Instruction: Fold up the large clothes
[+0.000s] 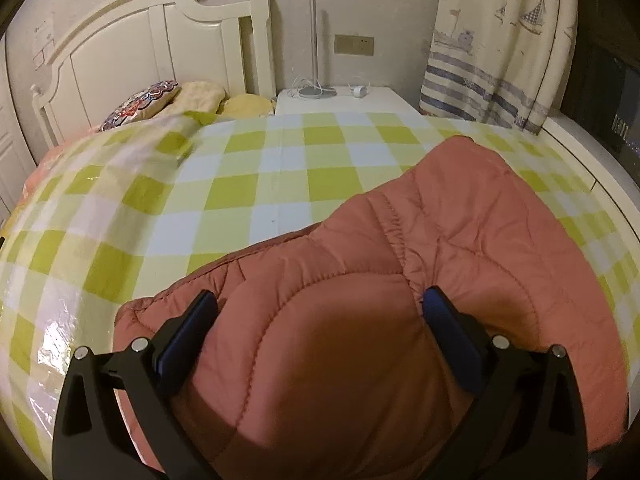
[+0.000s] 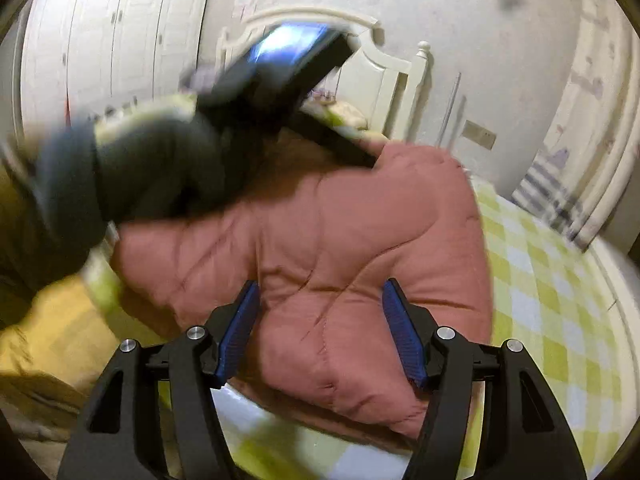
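A salmon-pink quilted padded jacket (image 1: pixel 400 264) lies bunched on a bed with a green-and-white checked cover (image 1: pixel 248 184). In the left wrist view my left gripper (image 1: pixel 320 304) hovers right over the jacket's near part, its blue-padded fingers (image 1: pixel 200 320) spread wide with the padding bulging between them. The right wrist view shows the same jacket (image 2: pixel 340 220) from its other side. My right gripper (image 2: pixel 320 298) stands open just above the jacket's near edge, pads clear of the cloth. The left gripper (image 2: pixel 280 80) appears there blurred, in a dark-gloved hand (image 2: pixel 140 172), over the jacket's far left part.
A cream headboard (image 1: pixel 160 40) and pillows (image 1: pixel 160 100) are at the bed's far left. A white nightstand (image 1: pixel 344 100) with a lamp base stands behind, a sailboat curtain (image 1: pixel 500 40) to the right. White wardrobe doors (image 2: pixel 100 40) and a yellow cloth (image 2: pixel 52 328) show in the right wrist view.
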